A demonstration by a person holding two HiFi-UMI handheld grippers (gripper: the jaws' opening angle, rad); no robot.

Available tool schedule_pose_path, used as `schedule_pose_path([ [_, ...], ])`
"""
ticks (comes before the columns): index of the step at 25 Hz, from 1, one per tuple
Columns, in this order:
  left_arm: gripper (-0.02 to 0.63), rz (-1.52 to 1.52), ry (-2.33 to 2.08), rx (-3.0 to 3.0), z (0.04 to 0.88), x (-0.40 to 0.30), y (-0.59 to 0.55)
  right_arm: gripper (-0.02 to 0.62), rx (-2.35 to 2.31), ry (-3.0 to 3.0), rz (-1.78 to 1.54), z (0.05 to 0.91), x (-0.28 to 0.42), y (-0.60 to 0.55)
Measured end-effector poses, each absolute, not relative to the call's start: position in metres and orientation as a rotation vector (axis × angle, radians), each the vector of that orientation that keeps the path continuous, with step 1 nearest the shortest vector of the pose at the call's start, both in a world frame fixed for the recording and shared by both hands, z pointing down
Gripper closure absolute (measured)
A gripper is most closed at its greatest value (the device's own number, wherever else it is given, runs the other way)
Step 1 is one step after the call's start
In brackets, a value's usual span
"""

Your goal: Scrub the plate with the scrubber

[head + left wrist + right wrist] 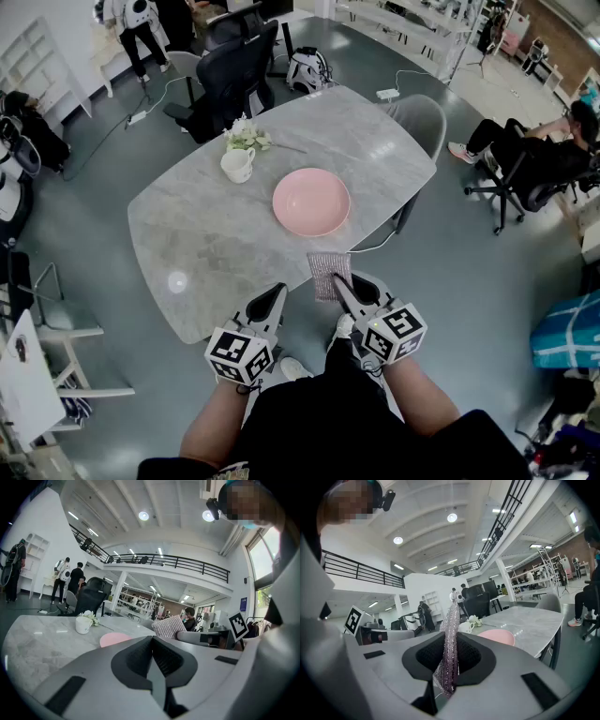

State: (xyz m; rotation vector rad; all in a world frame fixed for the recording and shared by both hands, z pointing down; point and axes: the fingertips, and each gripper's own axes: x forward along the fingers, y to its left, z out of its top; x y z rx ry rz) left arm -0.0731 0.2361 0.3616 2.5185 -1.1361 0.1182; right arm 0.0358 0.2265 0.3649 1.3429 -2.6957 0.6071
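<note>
A pink plate point(311, 201) lies empty on the grey marble table point(206, 244), toward its right side. My right gripper point(341, 279) is shut on a silvery mesh scrubber point(328, 273), held at the table's near edge just short of the plate. In the right gripper view the scrubber point(450, 644) stands upright, pinched between the jaws, with the plate point(498, 636) ahead to the right. My left gripper point(277, 292) hovers beside it at the near edge, shut with nothing in it; from its own view the plate point(115, 639) and the scrubber point(168, 626) show beyond the jaws.
A white cup point(237, 164) with white flowers point(247, 137) stands on the table behind and left of the plate. Black office chairs point(234, 75) and a grey chair point(422, 122) ring the far side. People sit and stand around the room.
</note>
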Motion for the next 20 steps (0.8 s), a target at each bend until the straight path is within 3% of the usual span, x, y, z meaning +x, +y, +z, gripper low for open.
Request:
schedule_pose_path([
  [20, 0.589, 0.103, -1.167, 2.501, 0.362, -0.072, 0.229, 0.522, 1.334, -2.705, 0.624, 0.362, 0.042, 0.214],
])
